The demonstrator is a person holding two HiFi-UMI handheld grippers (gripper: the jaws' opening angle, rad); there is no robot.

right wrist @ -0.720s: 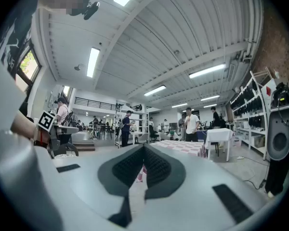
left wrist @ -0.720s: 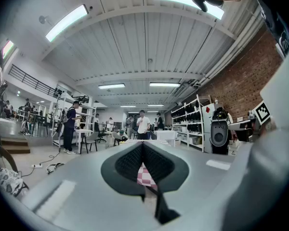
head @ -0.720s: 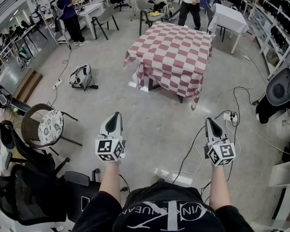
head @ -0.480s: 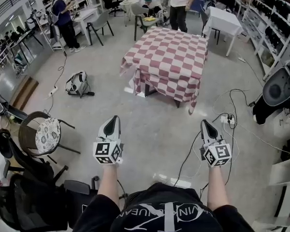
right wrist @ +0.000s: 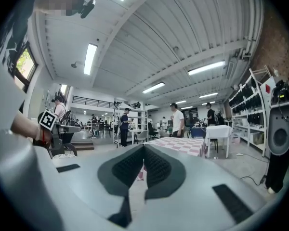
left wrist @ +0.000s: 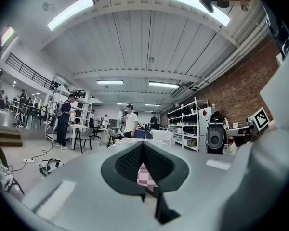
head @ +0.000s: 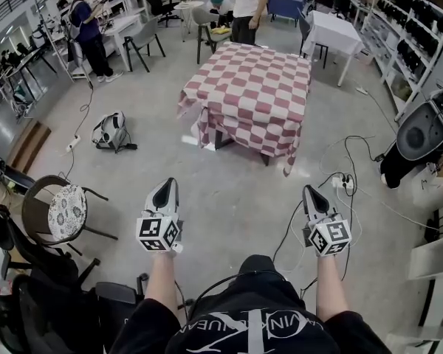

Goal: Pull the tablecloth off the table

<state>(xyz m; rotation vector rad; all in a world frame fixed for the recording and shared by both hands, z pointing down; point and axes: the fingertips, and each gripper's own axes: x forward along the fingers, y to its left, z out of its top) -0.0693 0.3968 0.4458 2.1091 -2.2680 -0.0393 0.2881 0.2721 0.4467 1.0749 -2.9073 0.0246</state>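
Left gripper (head: 166, 188) and right gripper (head: 310, 195), jaws pressed together on nothing, ride level as their bearer steps nearer, a knee (head: 257, 264) now swinging into view; the checked tablecloth (head: 247, 87) drapes the whole desk (head: 266, 157) well ahead, the pull not begun.

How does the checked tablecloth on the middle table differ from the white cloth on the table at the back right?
Pattern: the checked tablecloth has red and white squares; the white cloth is plain.
Drape: the checked tablecloth hangs low and uneven, with one corner well below the rest; the white cloth hangs short, showing its table's legs.
Place: the checked tablecloth is nearer, mid-floor; the white cloth is farther off, beside the shelves.
Both lie on their tables.
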